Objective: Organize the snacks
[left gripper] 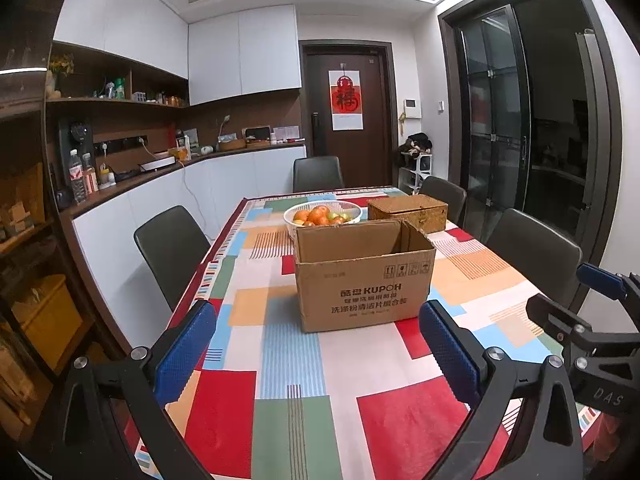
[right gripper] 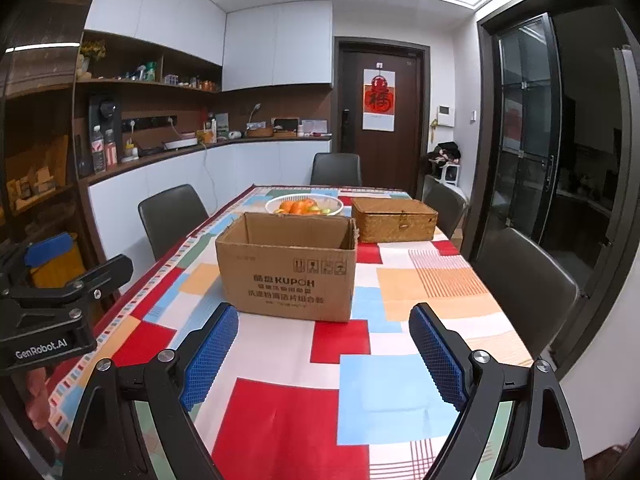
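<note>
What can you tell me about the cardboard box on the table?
The cardboard box is plain brown corrugated card, open at the top, with dark print including "KUPOH" and handling symbols on its near face. It stands upright on the patchwork tablecloth, in front of the fruit basket and the wicker box. Its contents are hidden. Neither gripper touches it.

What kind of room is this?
Most likely a home dining room with a kitchen-style counter: a dining table with chairs round it, a bowl of fruit, and cabinets over a cluttered counter.
</note>
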